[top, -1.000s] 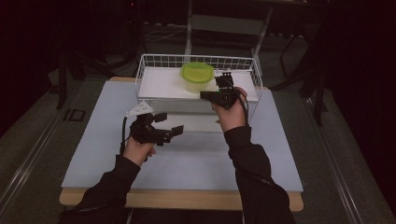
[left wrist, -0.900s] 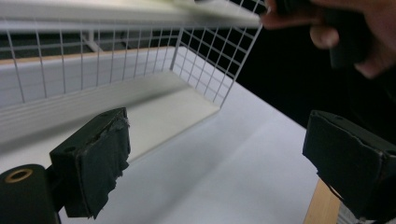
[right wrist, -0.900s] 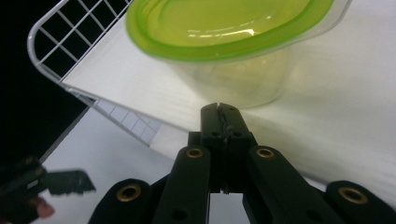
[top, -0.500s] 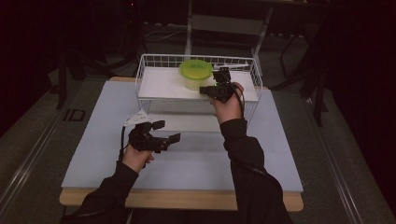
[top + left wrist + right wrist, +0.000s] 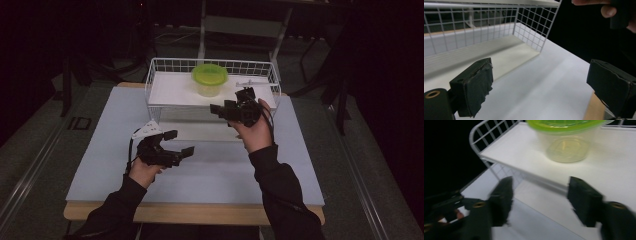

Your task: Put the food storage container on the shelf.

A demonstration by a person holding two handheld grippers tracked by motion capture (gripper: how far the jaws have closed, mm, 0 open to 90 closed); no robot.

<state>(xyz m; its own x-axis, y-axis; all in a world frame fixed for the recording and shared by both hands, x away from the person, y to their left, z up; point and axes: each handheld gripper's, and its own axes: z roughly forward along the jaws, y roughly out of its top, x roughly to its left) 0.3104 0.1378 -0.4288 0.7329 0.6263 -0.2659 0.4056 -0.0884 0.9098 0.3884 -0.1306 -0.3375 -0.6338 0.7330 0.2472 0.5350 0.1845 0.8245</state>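
Note:
A clear container with a green lid point(image 5: 209, 76) stands on the white shelf of a wire rack point(image 5: 165, 90) at the back of the table. My right gripper point(image 5: 231, 100) hovers just in front of the rack, a little right of the container. Its jaws have just been opening and nothing is between them. In the right gripper view the container point(image 5: 567, 140) sits ahead, beyond the open right gripper point(image 5: 540, 202). My left gripper point(image 5: 179, 142) is open and empty, low over the table's near left. Its black pads point(image 5: 477, 85) stand wide apart before the rack point(image 5: 499, 20).
A thin pale object point(image 5: 250, 82) lies on the shelf to the right of the container. The pale mat point(image 5: 220, 170) covers the table, with a wooden edge point(image 5: 200, 212) at the front. The right hand point(image 5: 616, 12) shows at the top right of the left gripper view.
The right gripper was shut close to the container; its jaws now stand apart and it has drawn back slightly toward the near side. The left gripper has barely moved.

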